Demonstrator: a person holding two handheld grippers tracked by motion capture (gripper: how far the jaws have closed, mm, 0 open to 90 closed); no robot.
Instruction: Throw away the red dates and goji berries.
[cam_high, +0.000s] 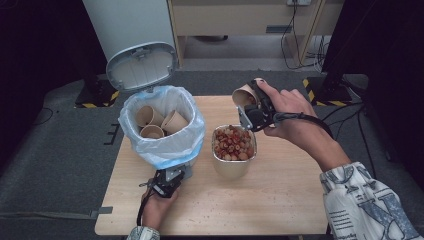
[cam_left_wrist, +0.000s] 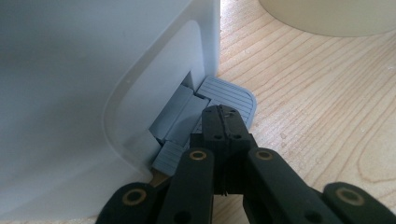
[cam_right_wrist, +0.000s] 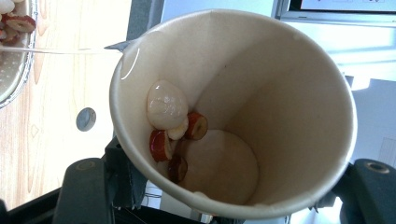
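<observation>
Nearest the high view's lower edge, the left gripper (cam_high: 167, 181) sits low on the worktop (cam_high: 280, 200) at the foot of the bin (cam_high: 162, 127). In the left gripper view its fingers (cam_left_wrist: 219, 122) are pressed together with no gap, tips resting on the bin's grey ribbed pedal (cam_left_wrist: 231, 95).

The bin is white, lined with a pale blue bag (cam_high: 172, 147); its lid (cam_high: 141, 66) stands open, tilted back. Three paper cups (cam_high: 161, 121) lie inside, all tan, tipped at different angles.

The right gripper (cam_high: 251, 107) is raised above the worktop's far edge, gripping a fourth paper cup (cam_high: 243, 93) by its wall, the cup tilted with its mouth toward the camera. In the right gripper view this cup (cam_right_wrist: 280, 93) is cream inside and holds one pale translucent fruit (cam_right_wrist: 167, 103) and about four red-skinned slices (cam_right_wrist: 159, 144), clinging to the lower wall and base.

One foil tray (cam_high: 232, 167), heaped with red and pale fruit pieces, stands on the worktop just right of the bin, directly below the raised cup. Cables (cam_high: 300, 45) trail on the floor beyond.
</observation>
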